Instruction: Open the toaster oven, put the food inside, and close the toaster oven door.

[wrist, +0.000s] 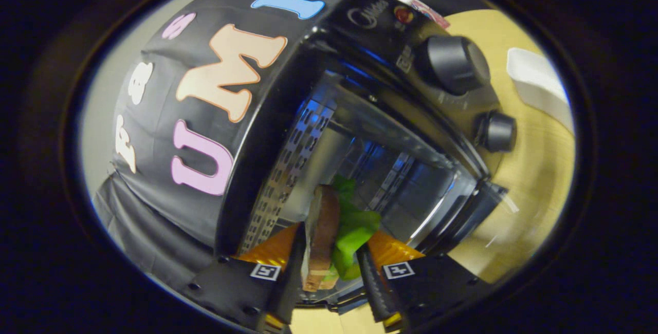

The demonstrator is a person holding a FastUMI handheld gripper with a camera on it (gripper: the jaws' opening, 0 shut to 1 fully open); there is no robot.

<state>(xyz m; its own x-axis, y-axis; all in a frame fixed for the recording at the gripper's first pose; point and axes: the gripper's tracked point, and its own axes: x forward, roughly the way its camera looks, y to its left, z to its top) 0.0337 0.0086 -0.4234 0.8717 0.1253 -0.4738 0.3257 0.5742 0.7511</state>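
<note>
My gripper is shut on a sandwich with brown bread and green lettuce, pinched between both fingers. The whole view is rolled sideways. Right ahead stands the black toaster oven with its door open, and the sandwich's front end reaches into the shiny metal cavity. The perforated inner wall lies just beyond one finger. Two black knobs, a large knob and a smaller knob, sit on the oven's control panel. The opened glass door lies beside the other finger.
The oven stands on a pale wooden table. A white object lies on the table past the knobs. Black booth cloth hangs behind the oven.
</note>
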